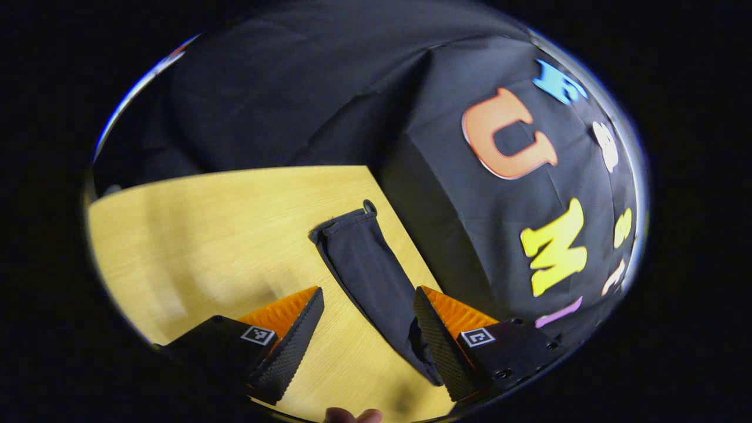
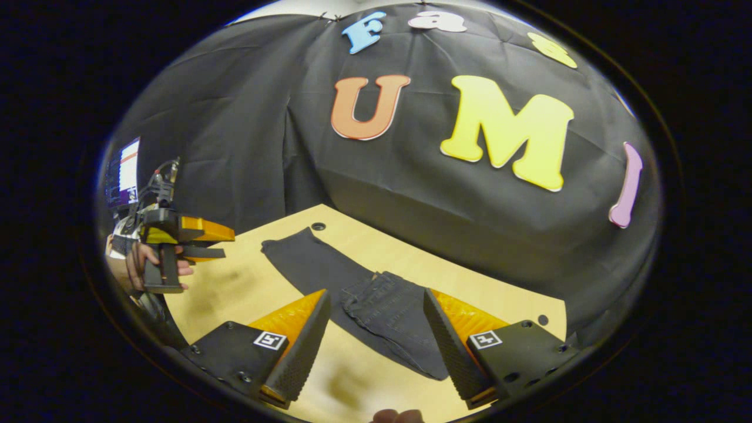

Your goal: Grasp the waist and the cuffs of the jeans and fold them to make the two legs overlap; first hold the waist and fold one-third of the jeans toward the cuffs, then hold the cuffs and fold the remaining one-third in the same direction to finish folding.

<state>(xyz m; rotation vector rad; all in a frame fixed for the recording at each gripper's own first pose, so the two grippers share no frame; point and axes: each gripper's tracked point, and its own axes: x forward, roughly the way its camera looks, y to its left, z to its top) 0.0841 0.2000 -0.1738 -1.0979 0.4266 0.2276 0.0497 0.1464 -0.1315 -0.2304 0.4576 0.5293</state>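
I am holding my left gripper (image 1: 367, 329) with its fingers spread wide apart above the table (image 1: 205, 235), gripping nothing; the tip of my finger (image 1: 352, 416) is showing at the bottom of the left gripper view. Just past the gap between those fingers, the jeans (image 1: 370, 276) are lying flat on the wood as a long dark strip, one stretch passing behind the finger on the right of that view, and the far end with its hem is reaching almost to the table's far edge, where the black cloth wall (image 1: 294, 88) is hanging. I am also keeping my right gripper (image 2: 376, 341) spread open over the table (image 2: 352, 376), holding nothing. In the right gripper view the wider, stitched part of the jeans (image 2: 388, 320) is lying between and just beyond the two fingers, near the table's near edge, and the narrower leg is running away toward the far corner, ending just short of a small round hole (image 2: 318, 226) in the tabletop. Farther off at that view's left side, my hand (image 2: 144, 261) is holding the left gripper (image 2: 214, 244) above the table, well apart from the jeans, with a lit screen (image 2: 123, 173) behind it.
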